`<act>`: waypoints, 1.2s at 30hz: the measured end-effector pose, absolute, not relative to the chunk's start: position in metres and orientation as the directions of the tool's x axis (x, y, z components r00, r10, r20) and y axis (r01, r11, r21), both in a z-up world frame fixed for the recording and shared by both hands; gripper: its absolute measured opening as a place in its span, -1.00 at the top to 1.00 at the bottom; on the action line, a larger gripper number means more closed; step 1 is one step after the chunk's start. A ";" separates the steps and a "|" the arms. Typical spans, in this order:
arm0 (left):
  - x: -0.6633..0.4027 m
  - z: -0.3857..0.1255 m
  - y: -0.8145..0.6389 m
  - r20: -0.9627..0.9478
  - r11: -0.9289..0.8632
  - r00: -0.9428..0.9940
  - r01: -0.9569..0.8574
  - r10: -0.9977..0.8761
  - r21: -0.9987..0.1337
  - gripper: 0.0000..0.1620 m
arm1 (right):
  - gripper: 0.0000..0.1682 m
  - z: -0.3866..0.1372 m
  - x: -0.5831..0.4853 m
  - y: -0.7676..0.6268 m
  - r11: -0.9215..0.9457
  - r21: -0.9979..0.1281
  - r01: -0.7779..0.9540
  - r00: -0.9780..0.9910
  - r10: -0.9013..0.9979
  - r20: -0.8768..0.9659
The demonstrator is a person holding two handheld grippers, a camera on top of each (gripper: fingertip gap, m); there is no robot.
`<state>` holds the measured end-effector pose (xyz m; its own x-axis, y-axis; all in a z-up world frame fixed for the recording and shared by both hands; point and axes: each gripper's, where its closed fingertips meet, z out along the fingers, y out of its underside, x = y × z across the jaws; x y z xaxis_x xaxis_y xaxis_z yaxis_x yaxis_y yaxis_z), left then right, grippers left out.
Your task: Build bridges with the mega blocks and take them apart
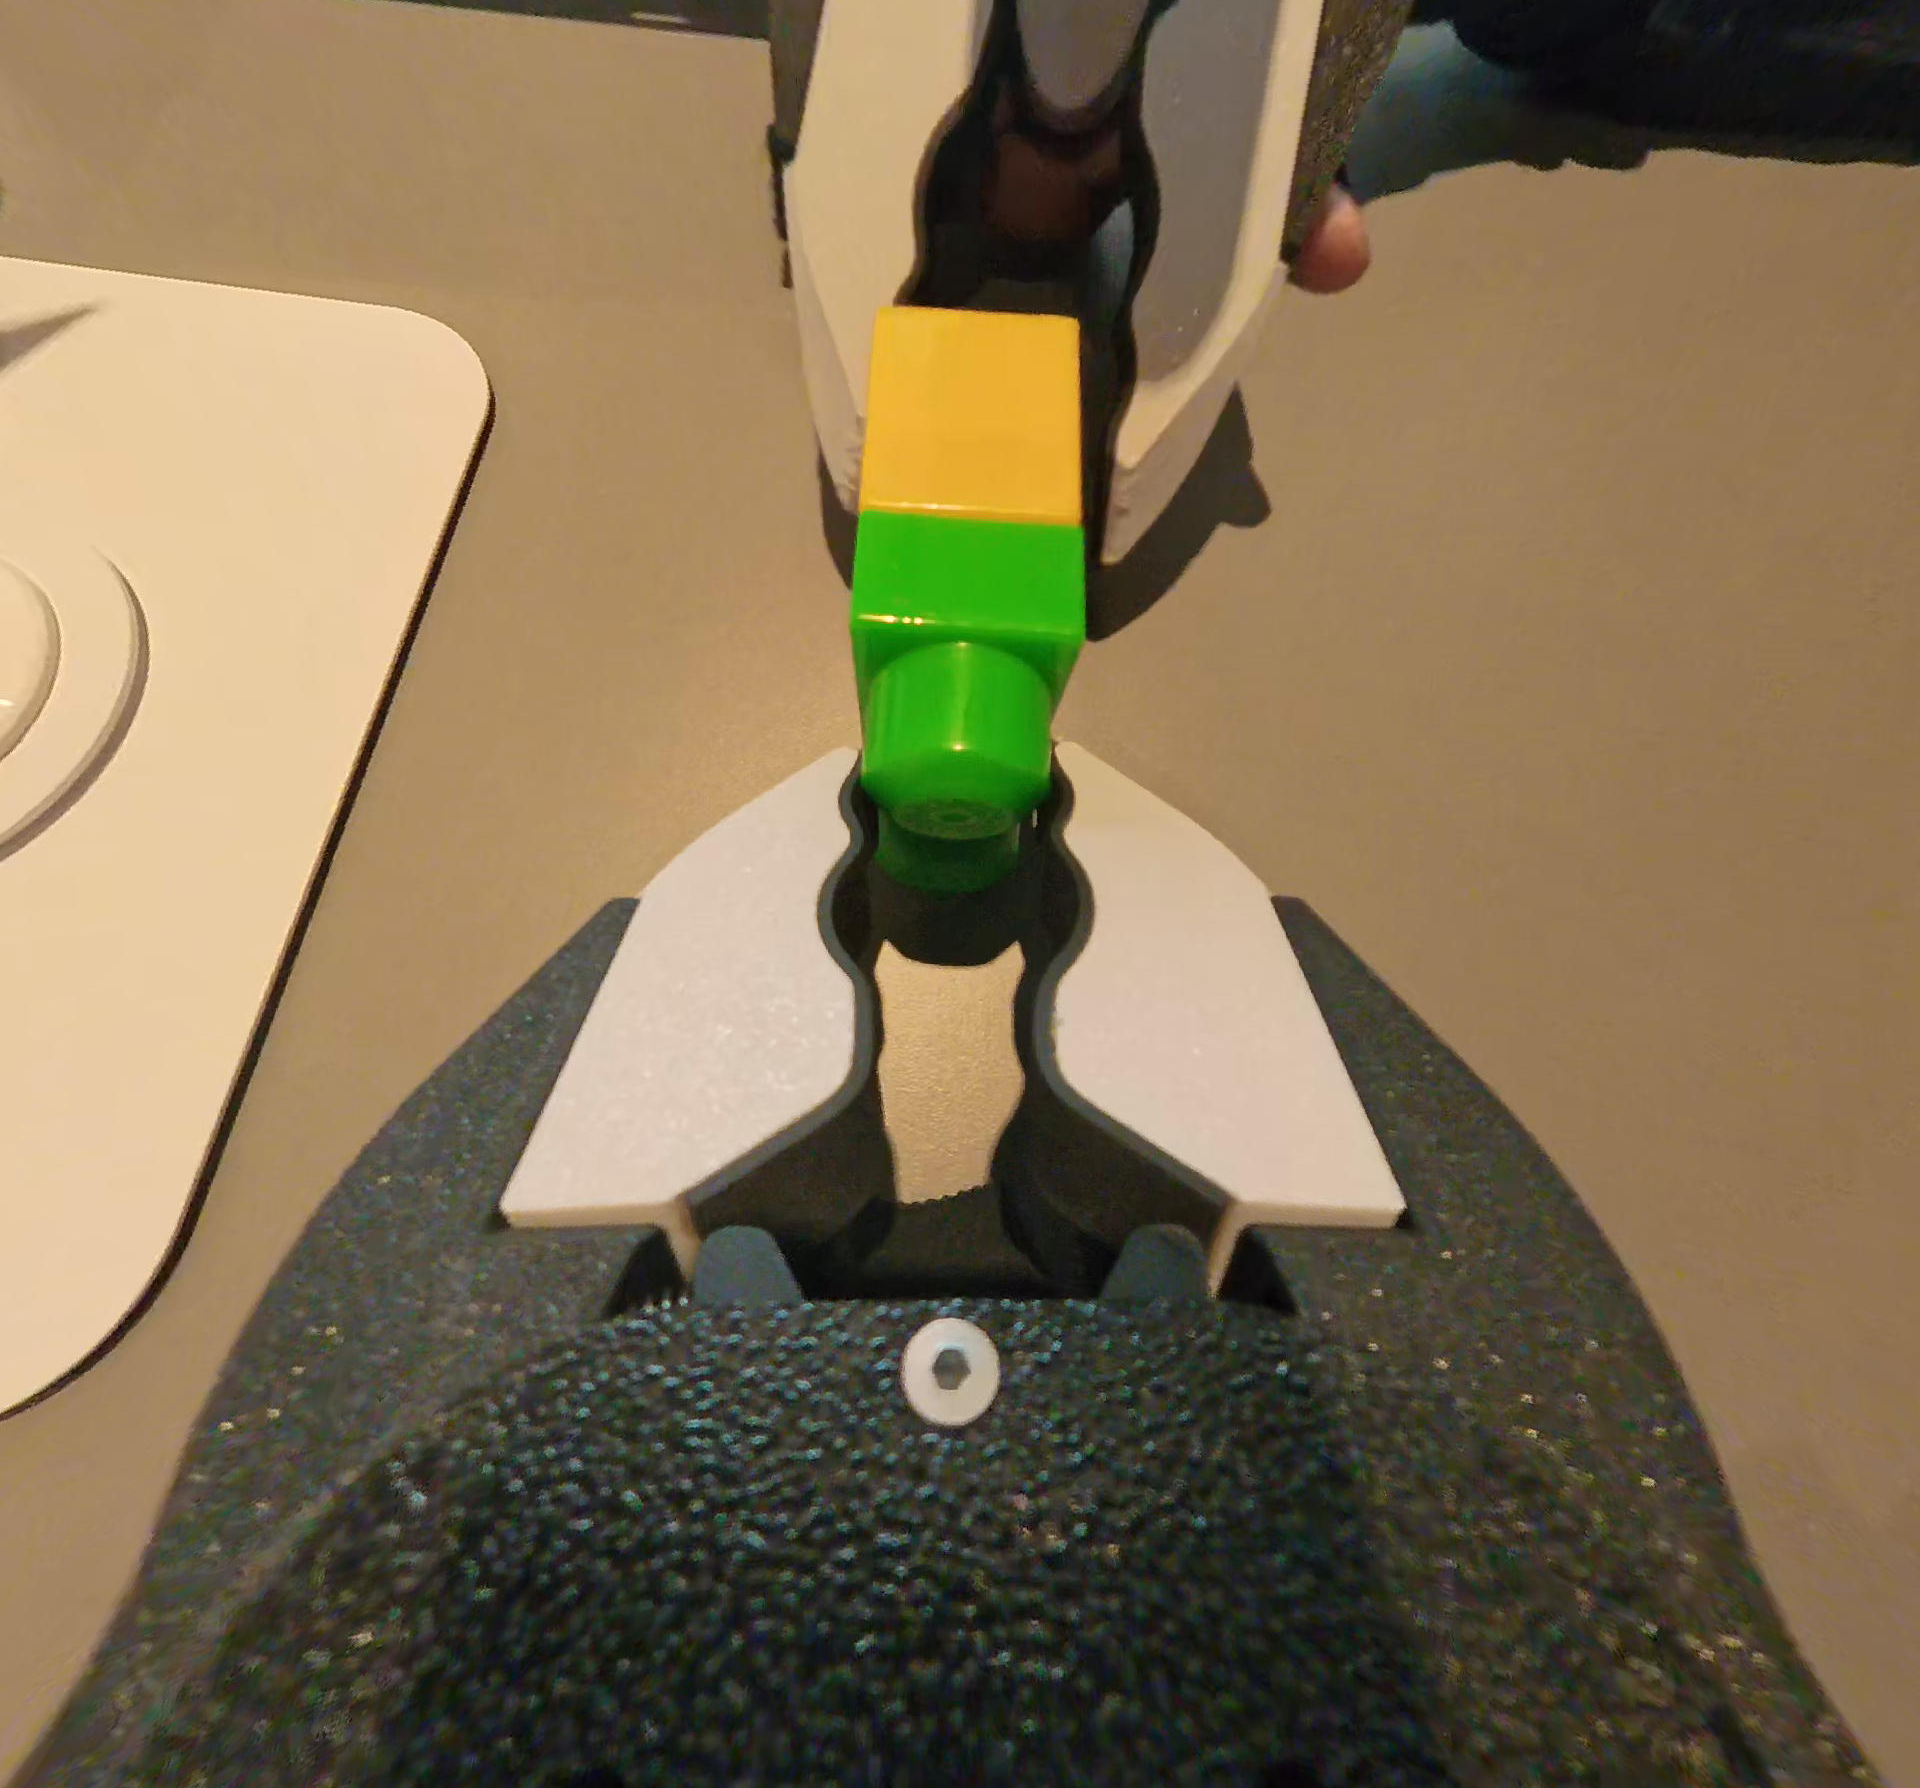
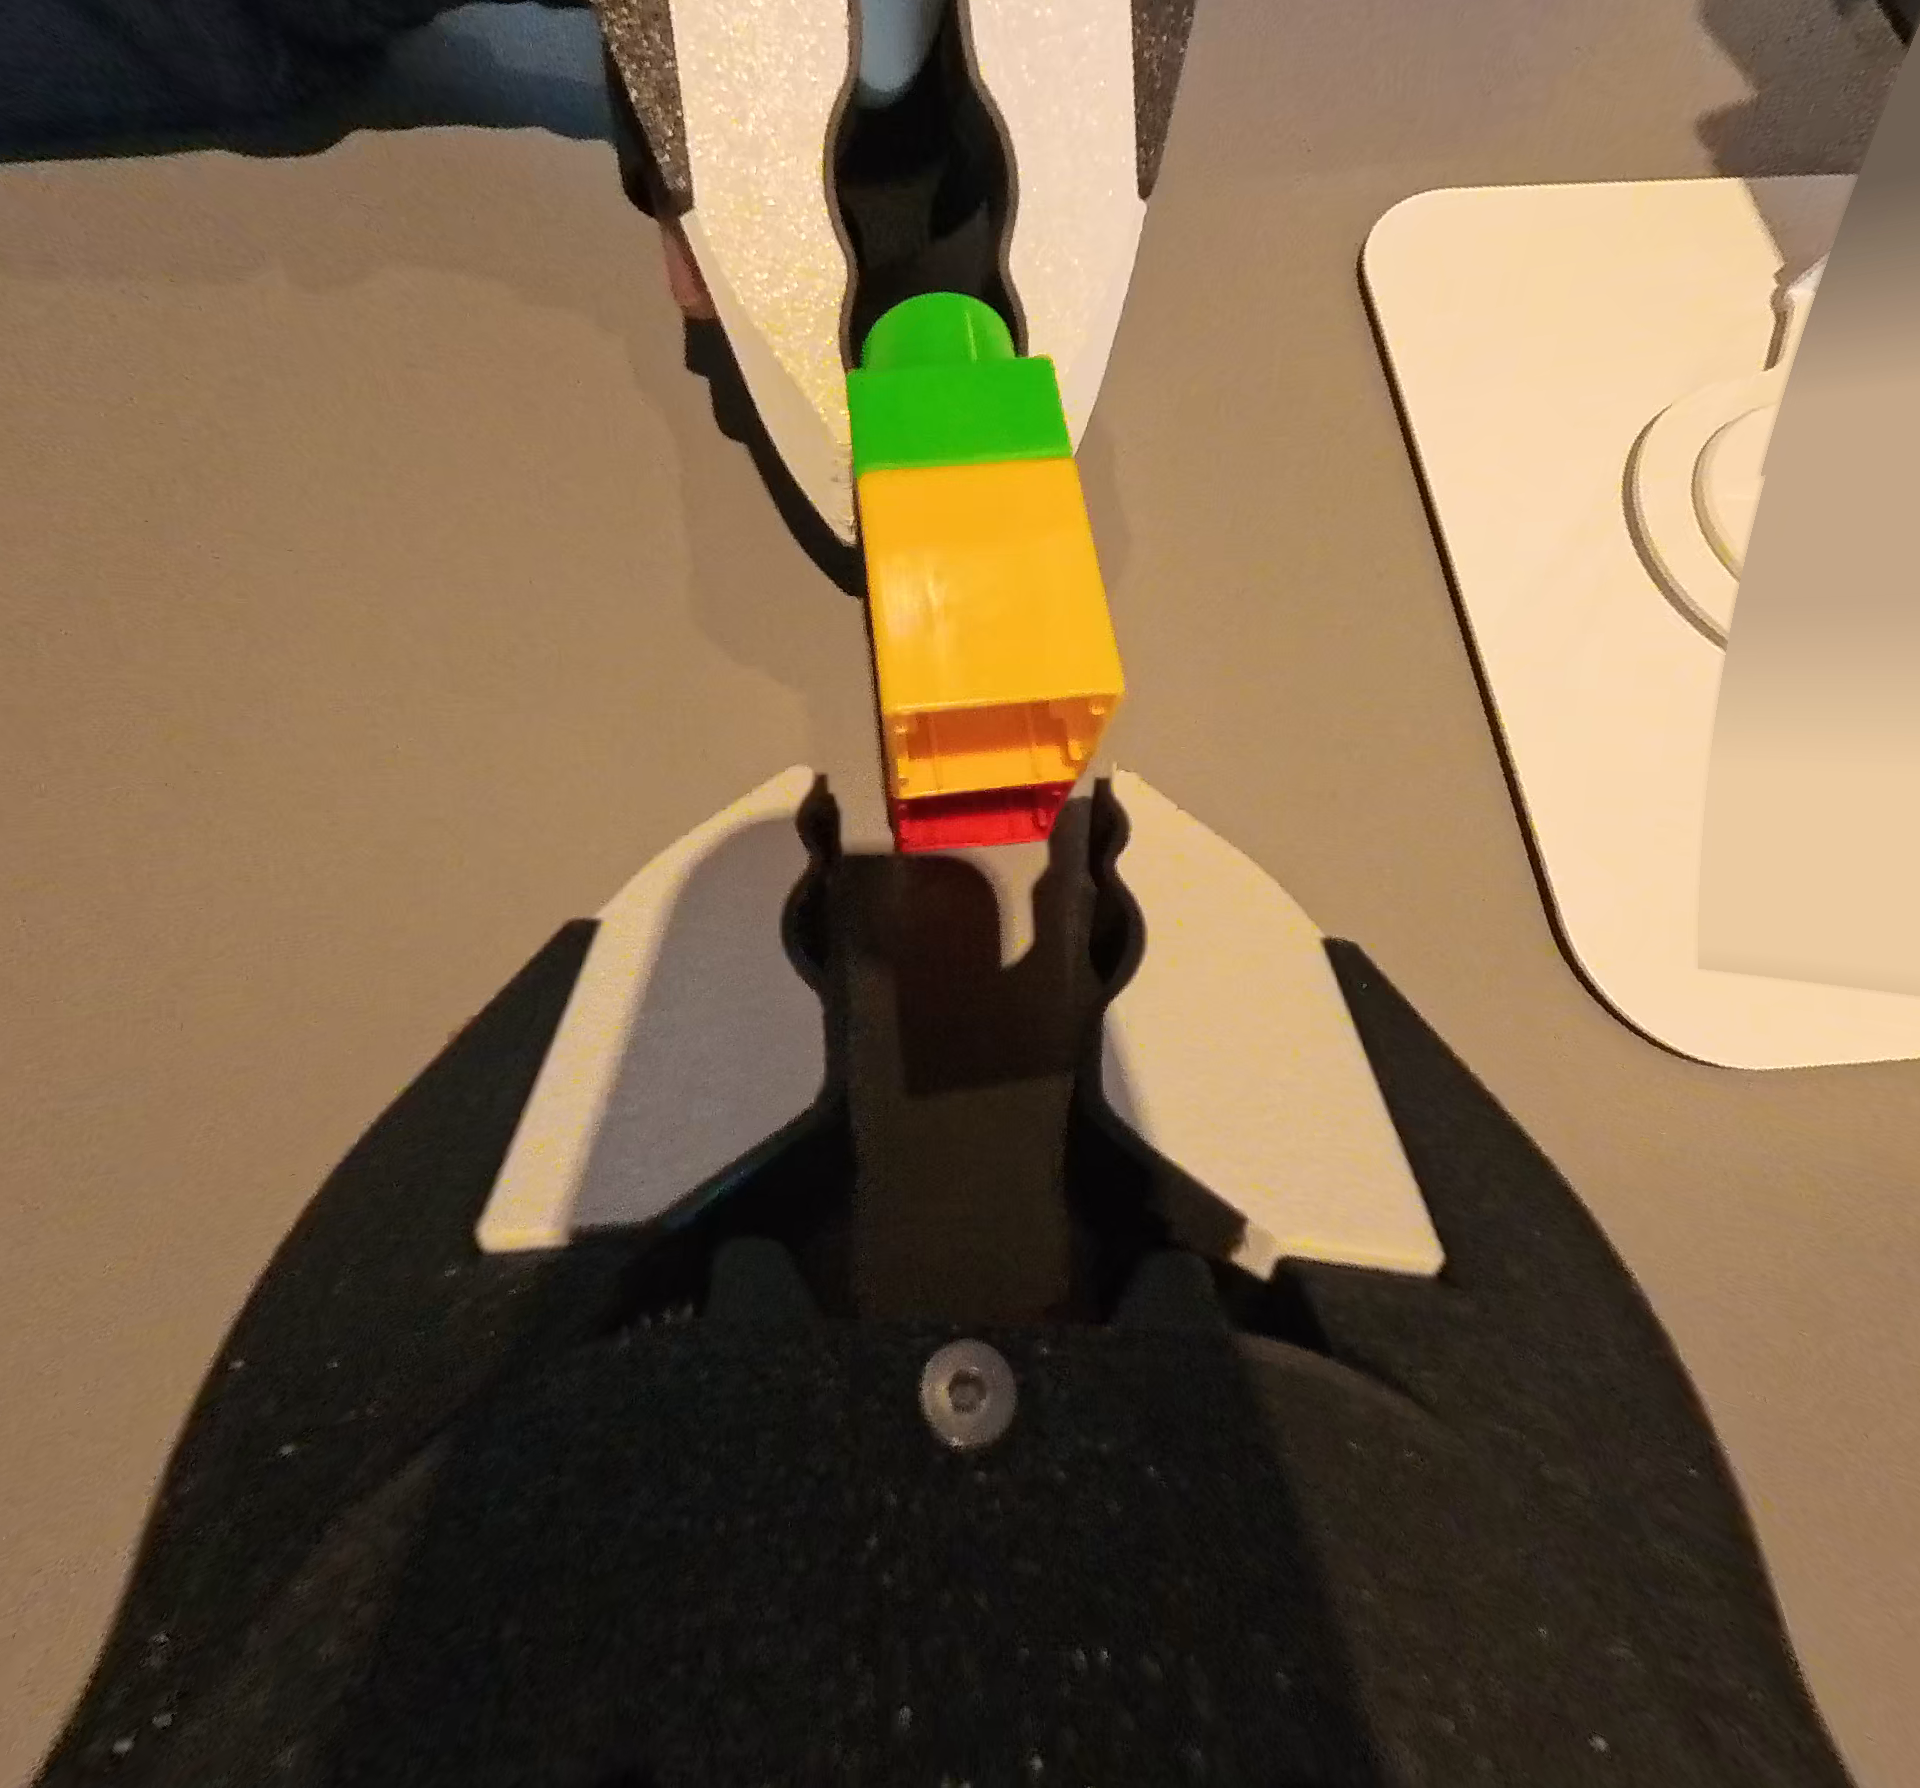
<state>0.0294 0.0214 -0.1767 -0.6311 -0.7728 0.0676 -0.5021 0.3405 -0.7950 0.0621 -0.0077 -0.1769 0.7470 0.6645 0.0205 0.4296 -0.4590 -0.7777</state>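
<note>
- Left wrist view: the left gripper [image 1: 951, 803] is closed down on the stud of the green block [image 1: 966, 585], so the stack is pointed straight out from its fingers, long axis in line with them. The yellow block [image 1: 971, 413] is at the far end, met by the right gripper [image 1: 966, 512], above the tabletop [image 1: 1558, 699].
- Right wrist view: the right gripper [image 2: 961, 803] is narrowed around the yellow block [image 2: 987, 595] and red block [image 2: 971, 822], though a firm clamp can't be confirmed. A straight pull apart is probably needed.

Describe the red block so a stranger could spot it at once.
Start at the grey table, where two grippers face each other with a short stack of blocks lying between them. The red block is under the yellow block, next to the right gripper. Only its open hollow end shows, and it is the only red piece.
</note>
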 end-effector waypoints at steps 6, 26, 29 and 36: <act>0.028 -0.177 0.020 0.066 0.349 -0.641 -0.498 -0.765 -0.794 0.65 | 0.59 -0.163 0.063 -0.005 -0.405 -0.835 0.372 0.750 0.661 0.013; 0.030 -0.178 0.021 0.069 0.350 -0.616 -0.532 -0.785 -0.771 0.65 | 0.60 -0.163 0.062 -0.001 -0.405 -0.830 0.384 0.761 0.647 0.036; 0.030 -0.178 0.021 0.070 0.350 -0.616 -0.533 -0.785 -0.771 0.65 | 0.60 -0.163 0.062 -0.001 -0.406 -0.831 0.381 0.761 0.648 0.031; 0.030 -0.178 0.021 0.070 0.348 -0.614 -0.533 -0.787 -0.771 0.64 | 0.47 -0.171 0.061 -0.004 -0.429 -0.800 0.419 0.748 0.662 0.036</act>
<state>0.0296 0.0206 -0.1779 -0.6136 -0.7865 0.0696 -0.5333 0.3479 -0.7711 0.0607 -0.0039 -0.1711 0.7483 0.6623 0.0362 0.4186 -0.4291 -0.8004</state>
